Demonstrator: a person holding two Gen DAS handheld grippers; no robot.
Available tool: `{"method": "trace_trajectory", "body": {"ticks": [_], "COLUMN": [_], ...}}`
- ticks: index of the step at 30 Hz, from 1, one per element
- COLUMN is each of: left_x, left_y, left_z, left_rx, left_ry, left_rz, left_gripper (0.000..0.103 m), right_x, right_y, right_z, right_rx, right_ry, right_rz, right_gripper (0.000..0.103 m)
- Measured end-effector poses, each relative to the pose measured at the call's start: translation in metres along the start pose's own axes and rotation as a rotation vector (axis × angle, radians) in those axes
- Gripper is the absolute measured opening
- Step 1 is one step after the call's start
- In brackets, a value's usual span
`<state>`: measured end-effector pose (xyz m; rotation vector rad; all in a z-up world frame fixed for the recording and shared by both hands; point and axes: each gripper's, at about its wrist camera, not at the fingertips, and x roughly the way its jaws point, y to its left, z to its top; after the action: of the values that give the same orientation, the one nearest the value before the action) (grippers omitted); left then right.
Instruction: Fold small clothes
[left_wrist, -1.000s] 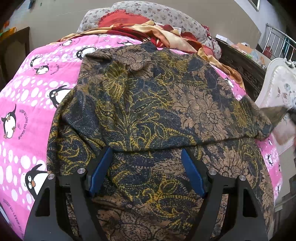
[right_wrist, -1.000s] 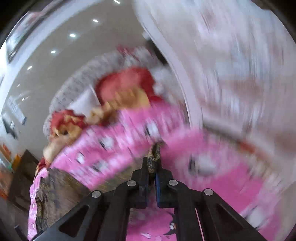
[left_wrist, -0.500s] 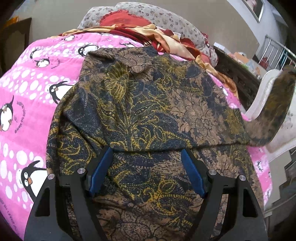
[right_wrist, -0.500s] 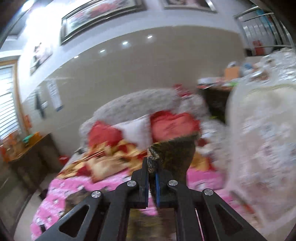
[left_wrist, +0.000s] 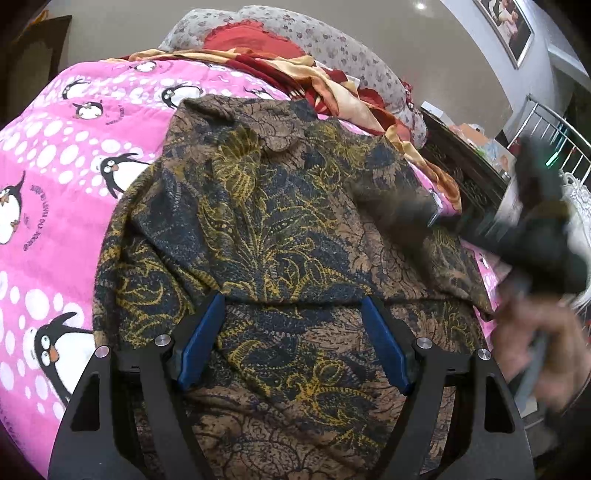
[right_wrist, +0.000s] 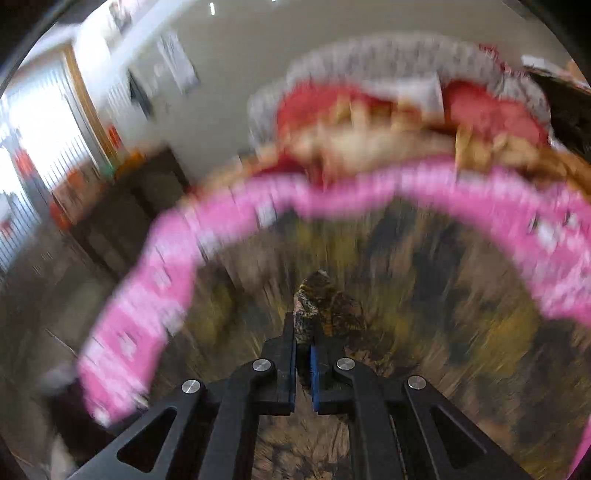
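A brown, navy and yellow batik shirt (left_wrist: 266, 221) lies spread on a pink penguin blanket (left_wrist: 55, 184). My left gripper (left_wrist: 293, 325) hovers open and wide over the shirt's near part, with only flat cloth below its blue pads. At the right of the left wrist view a person's hand (left_wrist: 532, 332) brings in my blurred right gripper (left_wrist: 443, 221), which trails the shirt's sleeve (left_wrist: 391, 206) over the shirt body. In the right wrist view that gripper (right_wrist: 302, 339) is shut on a bunched fold of the sleeve (right_wrist: 319, 299), above the blurred shirt.
Grey flowered pillows (left_wrist: 332, 48) and a red and gold cover (left_wrist: 295, 74) lie at the bed's far end. A dark carved cabinet (left_wrist: 461, 166), a metal railing (left_wrist: 554, 125) and a white ornate frame (left_wrist: 580, 192) stand to the right. The floor (right_wrist: 44, 280) lies left of the bed.
My right gripper has swung the sleeve from off the bed's right side up and over onto the shirt body. The left gripper has stayed put, still open.
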<state>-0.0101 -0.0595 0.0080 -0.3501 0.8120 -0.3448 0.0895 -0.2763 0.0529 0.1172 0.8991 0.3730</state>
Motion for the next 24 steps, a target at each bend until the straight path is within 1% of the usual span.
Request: {"method": "trace_trajectory", "body": {"ticks": [2, 3, 5, 6, 7, 8, 9, 10, 11, 14, 16, 19, 21, 24], "left_x": [-0.005, -0.011, -0.024, -0.024, -0.021, -0.015, -0.002, 0.012, 0.033, 0.076, 0.093, 0.103, 0.111, 0.115], "left_y": [-0.005, -0.01, -0.029, -0.038, -0.044, -0.047, -0.049, -0.049, -0.048, -0.041, -0.041, -0.04, -0.038, -0.034], "left_z": [0.002, 0.004, 0.014, 0.022, 0.03, 0.037, 0.046, 0.051, 0.056, 0.059, 0.06, 0.073, 0.08, 0.09], "left_rx": [0.014, 0.028, 0.098, 0.128, 0.139, 0.137, 0.126, 0.105, 0.061, -0.064, -0.117, -0.143, -0.173, -0.221], "left_ry": [0.001, -0.017, -0.067, -0.07, -0.062, -0.048, -0.014, 0.029, 0.097, 0.243, 0.301, 0.307, 0.318, 0.306], "left_rz": [0.014, 0.012, -0.028, -0.051, -0.078, -0.106, -0.152, -0.193, -0.237, -0.361, -0.395, -0.398, -0.402, -0.409], "left_gripper": [0.077, 0.077, 0.077, 0.077, 0.077, 0.077, 0.077, 0.077, 0.077, 0.077, 0.077, 0.077, 0.077, 0.077], "right_x": [0.023, 0.023, 0.011, 0.002, -0.006, -0.016, -0.026, -0.033, -0.037, -0.041, -0.045, -0.038, -0.035, -0.034], "right_y": [0.0, 0.0, 0.0, -0.002, -0.003, -0.002, -0.002, 0.0, -0.001, -0.009, -0.01, -0.011, -0.008, -0.008], "right_z": [-0.022, -0.028, -0.039, -0.046, -0.051, -0.058, -0.068, -0.074, -0.083, -0.106, -0.107, -0.107, -0.103, -0.102], "right_rx": [0.0, -0.007, -0.019, -0.009, -0.014, -0.036, -0.072, -0.102, -0.122, -0.109, -0.1, -0.107, -0.117, -0.12], "right_ry": [0.076, 0.072, 0.029, 0.02, 0.006, -0.01, -0.026, -0.026, -0.016, 0.009, -0.013, 0.009, 0.007, 0.006], "right_rz": [-0.033, -0.037, -0.034, -0.023, -0.02, -0.032, -0.064, -0.099, -0.115, -0.094, -0.117, -0.119, -0.125, -0.127], "right_gripper": [0.005, 0.006, 0.015, 0.033, 0.053, 0.06, 0.067, 0.067, 0.067, 0.068, 0.069, 0.077, 0.079, 0.079]}}
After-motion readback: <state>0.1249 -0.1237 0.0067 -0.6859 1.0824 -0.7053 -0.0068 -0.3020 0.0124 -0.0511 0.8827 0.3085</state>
